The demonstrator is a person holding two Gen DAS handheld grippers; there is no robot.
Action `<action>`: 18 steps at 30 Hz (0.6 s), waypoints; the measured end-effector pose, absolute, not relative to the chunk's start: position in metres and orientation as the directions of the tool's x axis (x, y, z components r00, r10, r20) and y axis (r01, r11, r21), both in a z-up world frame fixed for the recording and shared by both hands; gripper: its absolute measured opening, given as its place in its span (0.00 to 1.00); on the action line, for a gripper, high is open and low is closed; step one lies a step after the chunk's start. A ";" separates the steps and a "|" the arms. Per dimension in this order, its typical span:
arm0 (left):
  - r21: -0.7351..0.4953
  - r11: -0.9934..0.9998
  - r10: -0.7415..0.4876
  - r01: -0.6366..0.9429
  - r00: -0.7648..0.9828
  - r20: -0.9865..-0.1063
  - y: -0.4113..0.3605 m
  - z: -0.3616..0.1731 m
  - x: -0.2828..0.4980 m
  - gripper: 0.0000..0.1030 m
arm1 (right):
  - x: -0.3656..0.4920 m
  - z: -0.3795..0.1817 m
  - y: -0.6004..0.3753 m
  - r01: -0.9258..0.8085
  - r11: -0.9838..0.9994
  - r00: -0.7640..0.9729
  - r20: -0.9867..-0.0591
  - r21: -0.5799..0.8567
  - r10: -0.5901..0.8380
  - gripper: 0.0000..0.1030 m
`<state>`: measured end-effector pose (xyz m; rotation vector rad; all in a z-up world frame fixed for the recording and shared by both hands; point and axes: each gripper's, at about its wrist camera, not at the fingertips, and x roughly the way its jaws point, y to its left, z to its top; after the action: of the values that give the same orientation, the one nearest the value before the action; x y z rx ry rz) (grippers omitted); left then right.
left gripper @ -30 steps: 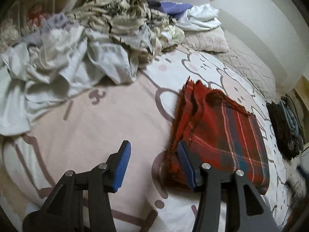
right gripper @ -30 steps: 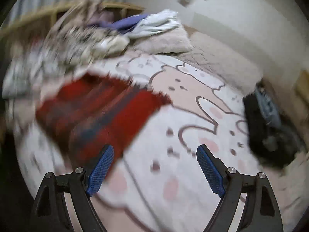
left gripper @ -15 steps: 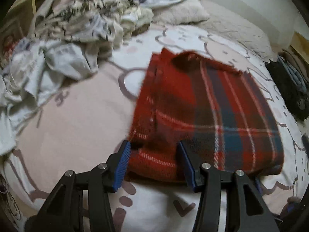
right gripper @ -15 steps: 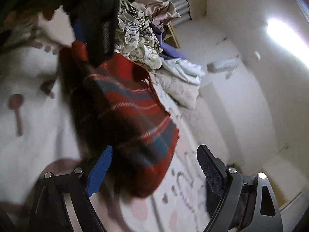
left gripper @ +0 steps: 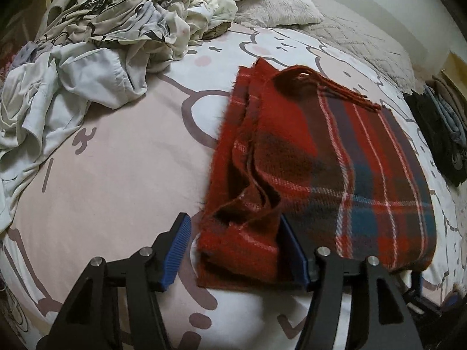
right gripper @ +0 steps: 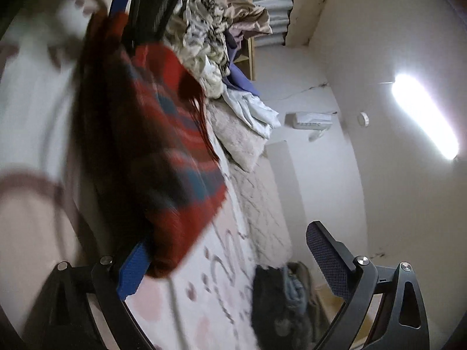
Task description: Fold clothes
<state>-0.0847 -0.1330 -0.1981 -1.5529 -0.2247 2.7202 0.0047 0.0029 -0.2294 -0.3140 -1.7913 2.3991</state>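
A red plaid scarf (left gripper: pixel 321 175) lies folded flat on the cartoon-print bedsheet (left gripper: pixel 116 175), its fringe at the far edge. My left gripper (left gripper: pixel 235 250) straddles the scarf's bunched near-left corner. Its jaws are opening: the left pad (left gripper: pixel 178 248) stands clear of the cloth and the right pad rests beside the fold. In the right wrist view, rolled on its side, the scarf (right gripper: pixel 163 151) is blurred. My right gripper (right gripper: pixel 230 262) is low at the scarf's right edge, jaws wide and still opening, with the hem by its left pad (right gripper: pixel 132 268). The left gripper's body (right gripper: pixel 146 5) shows at the top.
A heap of unfolded light clothes (left gripper: pixel 102 38) covers the bed's far left. A beige pillow (left gripper: pixel 277 8) and quilt lie at the back. A stack of dark folded clothes (left gripper: pixel 437 134) sits at the right edge. A white wall with a lamp (right gripper: pixel 423 119) is beyond.
The left gripper came down onto the scarf's near corner and widened its jaws. The right gripper rolled onto its side, sank beside the scarf's right edge, and opened wider.
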 end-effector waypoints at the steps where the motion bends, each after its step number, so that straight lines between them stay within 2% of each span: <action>1: -0.122 -0.990 0.071 0.068 -0.511 -0.856 -0.132 -0.198 -0.085 0.61 | 0.005 -0.230 0.007 0.015 -0.275 -0.970 -0.082 -0.961 0.231 0.96; 5: -0.119 -0.990 0.067 0.071 -0.510 -0.857 -0.132 -0.198 -0.085 0.61 | 0.007 -0.231 0.002 0.025 -0.246 -0.980 -0.073 -0.969 0.186 0.97; 9: -0.125 -0.989 0.070 0.074 -0.506 -0.859 -0.133 -0.198 -0.085 0.61 | 0.003 -0.237 -0.023 -0.006 -0.211 -0.988 -0.026 -0.977 0.152 0.97; 16: -0.092 -0.994 0.054 0.053 -0.499 -0.865 -0.131 -0.201 -0.089 0.61 | -0.019 -0.235 -0.024 -0.019 -0.218 -0.974 -0.031 -0.976 0.223 0.97; 18: -0.090 -0.995 0.059 0.039 -0.500 -0.864 -0.129 -0.202 -0.089 0.64 | -0.017 -0.233 -0.006 -0.007 -0.221 -0.970 -0.048 -0.975 0.240 0.97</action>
<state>-0.0892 -0.1288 -0.2016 -1.5651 -0.1532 2.7068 -0.0170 -0.0057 -0.2333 -0.2816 -1.8528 2.3205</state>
